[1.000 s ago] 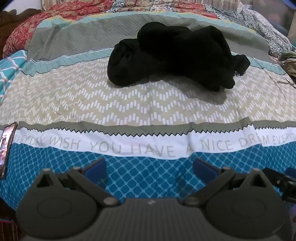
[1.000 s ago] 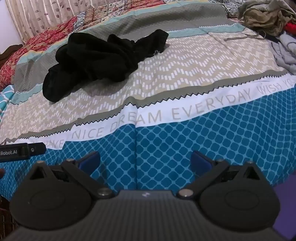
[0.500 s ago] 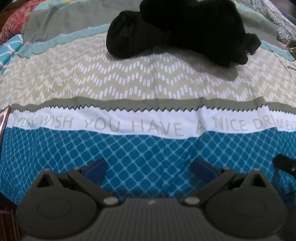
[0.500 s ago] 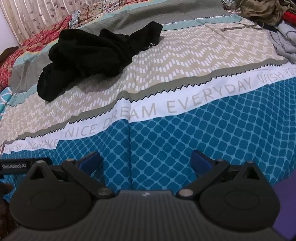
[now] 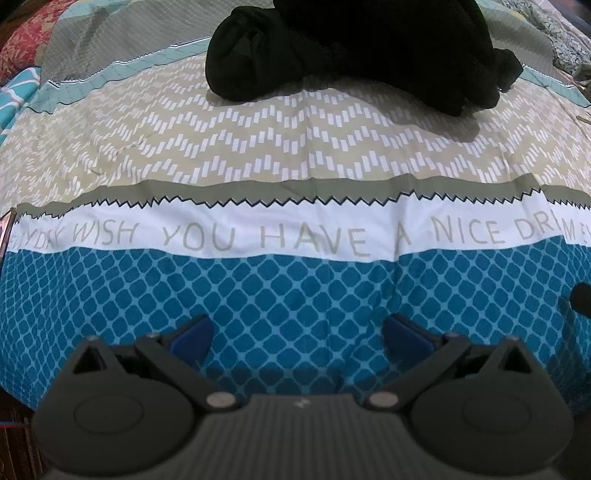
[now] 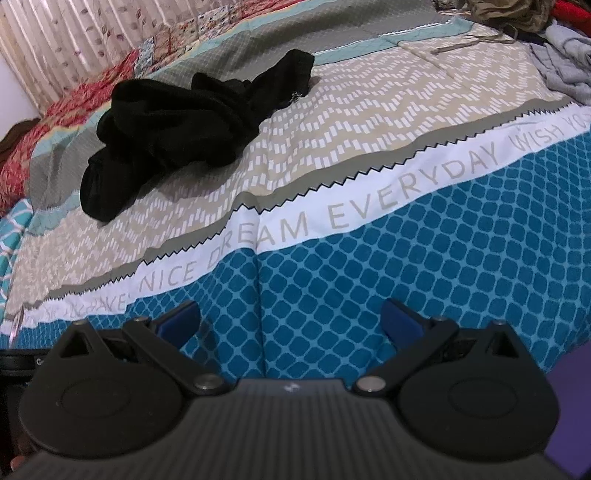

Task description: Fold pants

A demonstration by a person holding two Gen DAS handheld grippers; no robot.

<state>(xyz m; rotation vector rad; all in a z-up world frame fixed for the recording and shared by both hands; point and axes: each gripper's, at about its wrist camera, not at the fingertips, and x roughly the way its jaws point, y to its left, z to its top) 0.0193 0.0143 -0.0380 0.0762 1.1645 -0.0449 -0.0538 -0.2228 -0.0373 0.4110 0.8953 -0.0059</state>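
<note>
A crumpled heap of black pants (image 5: 354,48) lies on the patterned bedspread (image 5: 295,147), at the top of the left wrist view and cut off by the frame edge. In the right wrist view the same black pants (image 6: 192,122) sit at the upper left, bunched with one leg end trailing toward me. My left gripper (image 5: 297,334) hovers open over the blue diamond band, well short of the pants. My right gripper (image 6: 290,319) is open too, above the blue band, with nothing between its blue pads (image 6: 400,321).
A pile of other clothes (image 6: 517,14) and a grey garment (image 6: 565,62) lie at the bed's far right. A phone (image 5: 5,230) rests at the left edge. A red floral quilt (image 6: 74,107) and a curtain (image 6: 74,37) lie beyond.
Both grippers have moved forward over the bed toward the pants, which now look larger and higher in the left view. Both grippers stayed open.
</note>
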